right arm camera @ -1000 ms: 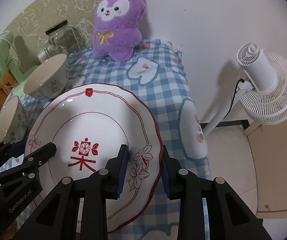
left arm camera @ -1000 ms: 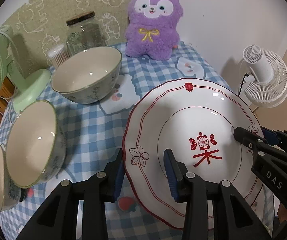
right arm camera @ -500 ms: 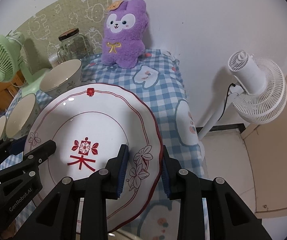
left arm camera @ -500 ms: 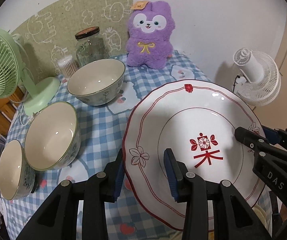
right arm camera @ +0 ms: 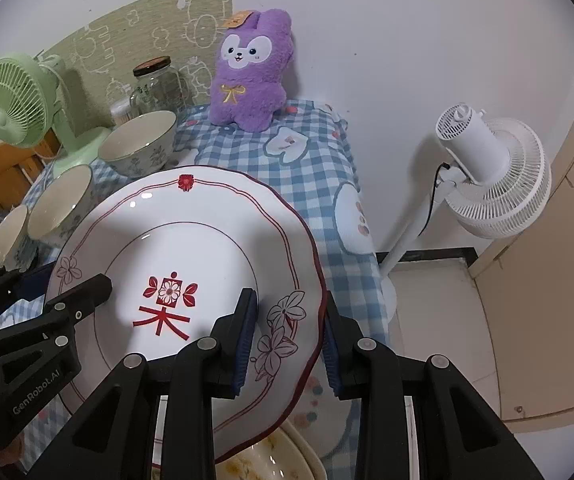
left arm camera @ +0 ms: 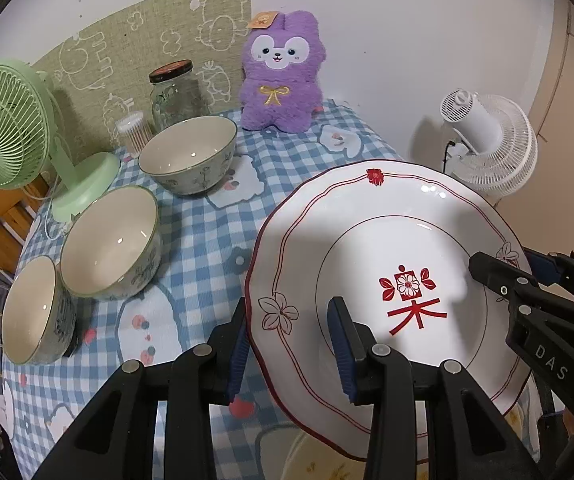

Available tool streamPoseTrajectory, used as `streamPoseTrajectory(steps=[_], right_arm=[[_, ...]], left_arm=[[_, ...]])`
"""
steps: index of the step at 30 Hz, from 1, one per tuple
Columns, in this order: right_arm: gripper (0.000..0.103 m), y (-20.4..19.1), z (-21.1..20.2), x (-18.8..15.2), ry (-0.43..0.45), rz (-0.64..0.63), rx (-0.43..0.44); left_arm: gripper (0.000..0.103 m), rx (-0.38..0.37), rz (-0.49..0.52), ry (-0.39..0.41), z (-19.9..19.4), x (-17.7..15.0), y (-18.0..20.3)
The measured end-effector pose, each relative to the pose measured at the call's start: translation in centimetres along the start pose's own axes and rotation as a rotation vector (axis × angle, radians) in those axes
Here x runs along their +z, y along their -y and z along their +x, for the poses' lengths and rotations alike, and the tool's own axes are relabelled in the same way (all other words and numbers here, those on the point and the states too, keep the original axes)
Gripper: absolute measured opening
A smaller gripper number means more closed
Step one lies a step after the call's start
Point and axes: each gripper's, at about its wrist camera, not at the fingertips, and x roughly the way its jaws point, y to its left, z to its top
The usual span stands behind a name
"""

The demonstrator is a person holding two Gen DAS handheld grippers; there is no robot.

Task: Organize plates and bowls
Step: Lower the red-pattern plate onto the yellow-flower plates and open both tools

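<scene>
Held aloft over the blue-checked worktop (left arm camera: 215, 240): a large white scalloped plate with red trim (left arm camera: 387, 248), tilted. Left gripper (left arm camera: 289, 344) clamped on its rim at 8 o'clock; right gripper (right arm camera: 287, 336) clamped on the rim at 4 o'clock. Below it, partly hidden, a cream floral plate (right arm camera: 263, 460). At 10 o'clock, three cream ceramic bowls (left arm camera: 111, 248) standing in a row on the worktop.
</scene>
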Motion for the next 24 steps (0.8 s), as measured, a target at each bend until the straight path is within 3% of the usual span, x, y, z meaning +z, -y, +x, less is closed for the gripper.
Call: streamPoseTrajectory(steps=[24], right_arm=[[0.033, -0.8, -2.9, -6.9, -0.007, -0.018, -0.019]], left_arm=[[0.038, -0.018, -0.012, -0.021, -2.4, -6.6, 1.4]])
